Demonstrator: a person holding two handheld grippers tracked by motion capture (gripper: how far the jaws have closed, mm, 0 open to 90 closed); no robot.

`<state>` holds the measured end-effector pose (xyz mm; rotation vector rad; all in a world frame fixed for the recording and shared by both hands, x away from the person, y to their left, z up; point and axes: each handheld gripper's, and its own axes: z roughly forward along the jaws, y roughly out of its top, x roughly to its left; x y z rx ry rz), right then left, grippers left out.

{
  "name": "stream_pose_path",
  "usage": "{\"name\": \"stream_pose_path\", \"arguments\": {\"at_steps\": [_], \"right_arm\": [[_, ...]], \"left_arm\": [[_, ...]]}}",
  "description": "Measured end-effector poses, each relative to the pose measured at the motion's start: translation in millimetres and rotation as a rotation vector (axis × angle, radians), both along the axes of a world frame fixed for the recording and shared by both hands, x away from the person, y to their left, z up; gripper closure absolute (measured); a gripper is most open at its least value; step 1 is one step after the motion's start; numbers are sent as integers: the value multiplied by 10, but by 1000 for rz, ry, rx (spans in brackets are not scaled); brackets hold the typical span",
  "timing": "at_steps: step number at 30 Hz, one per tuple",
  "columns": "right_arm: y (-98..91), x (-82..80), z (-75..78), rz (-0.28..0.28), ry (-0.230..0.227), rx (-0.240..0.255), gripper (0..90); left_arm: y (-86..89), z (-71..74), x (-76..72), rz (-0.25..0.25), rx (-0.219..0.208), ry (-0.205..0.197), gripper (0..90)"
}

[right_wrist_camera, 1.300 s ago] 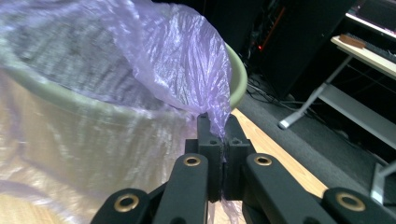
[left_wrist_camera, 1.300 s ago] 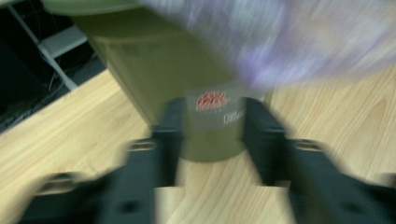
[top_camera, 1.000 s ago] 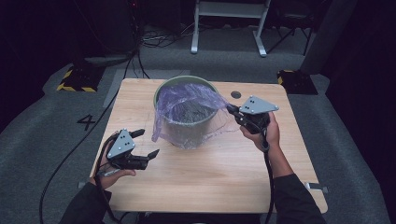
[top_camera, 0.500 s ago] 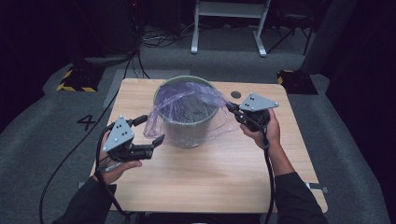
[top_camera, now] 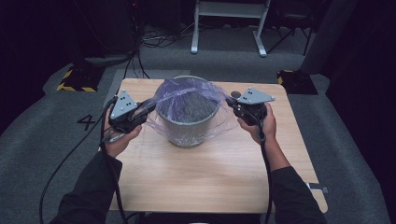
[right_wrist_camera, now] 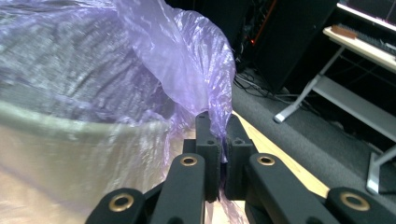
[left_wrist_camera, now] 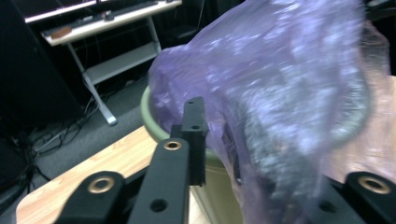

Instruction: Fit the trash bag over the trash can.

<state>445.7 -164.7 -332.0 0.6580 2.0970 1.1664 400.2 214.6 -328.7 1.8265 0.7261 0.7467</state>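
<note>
Right gripper (right_wrist_camera: 219, 140) jaws clench the purple bag (top_camera: 187, 100) edge; left gripper (top_camera: 144, 109) jaws, just closing, pinch its opposite edge.

Thin glossy crinkled purple plastic bag (top_camera: 187, 100); matt green bucket (top_camera: 189, 133); pale wood-grain table (top_camera: 210, 172); grey carpet floor (top_camera: 42, 140).

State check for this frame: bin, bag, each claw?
Bin: upright on the table, lined and draped with the bag.
Purple plastic bag: stretched over the rim, pulled out to both sides.
Left claw: jaws have just been closing, now pinching the bag's edge.
Right claw: shut on the bag's other edge.
</note>
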Motion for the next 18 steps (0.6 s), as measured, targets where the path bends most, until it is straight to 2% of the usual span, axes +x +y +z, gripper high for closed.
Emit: {"name": "stream_pose_path", "arguments": {"at_steps": [6, 8, 9, 11, 12, 14, 16, 18], "right_arm": [[39, 179, -97, -47, 42, -1, 881], [57, 234, -120, -55, 50, -6, 880], [66, 260, -131, -64, 53, -9, 879], [85, 316, -149, -73, 66, -5, 880], [97, 343, -156, -78, 69, -7, 879], [120, 389, -166, -86, 73, -9, 879], [143, 437, -174, -91, 78, -5, 879], [169, 473, -180, -103, 76, -12, 879]], "left_arm": [[-20, -73, 289, 22, -7, 64, 819], [-24, -102, 369, 36, 3, 78, 820], [-25, -117, 405, 42, -7, 88, 819], [-11, -133, 473, 55, -1, 94, 820], [13, -139, 514, 52, -27, 104, 820], [28, -139, 562, 48, -45, 118, 825], [39, -133, 607, 58, -57, 119, 827], [53, -133, 638, 66, -52, 114, 832]]}}
